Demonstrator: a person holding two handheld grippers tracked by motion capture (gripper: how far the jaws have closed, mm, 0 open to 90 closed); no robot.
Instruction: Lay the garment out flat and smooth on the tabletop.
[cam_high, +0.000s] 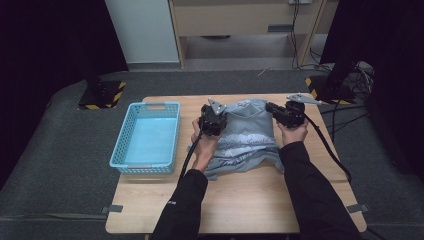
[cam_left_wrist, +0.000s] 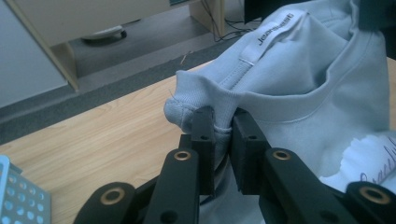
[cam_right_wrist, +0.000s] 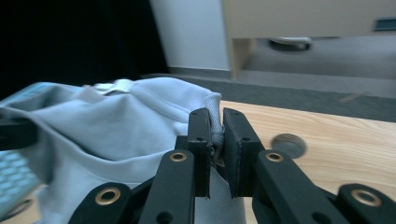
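Left gripper (cam_left_wrist: 223, 135): two black jaws pinching a fold of cloth at the neckline seam of one pale grey-blue cotton T-shirt (cam_left_wrist: 299, 84). The white neck label sits just above the pinch.

Right gripper (cam_right_wrist: 215, 135): two black jaws pinching the shirt's ribbed edge at the opposite shoulder; cloth is bunched between the pads.

In the high view, the left gripper (cam_high: 214, 121) and right gripper (cam_high: 286, 114) each sit in one hand, two dark sleeves coming in from the bottom edge. One cable trails from each gripper. The T-shirt (cam_high: 247, 140) hangs between the two grips, upper edge lifted, lower part lying crumpled on the table near its middle; white print across the chest.

One light blue perforated plastic basket (cam_high: 148, 137), rectangular, stands to the left of the shirt, apart from it.

Surface: one light wooden table (cam_high: 240, 205), with one round hole (cam_right_wrist: 289, 143) near the right gripper. Floor grey carpet; two black stands with yellow-black hazard-striped bases beyond the table; pale wooden furniture and cables at the back.
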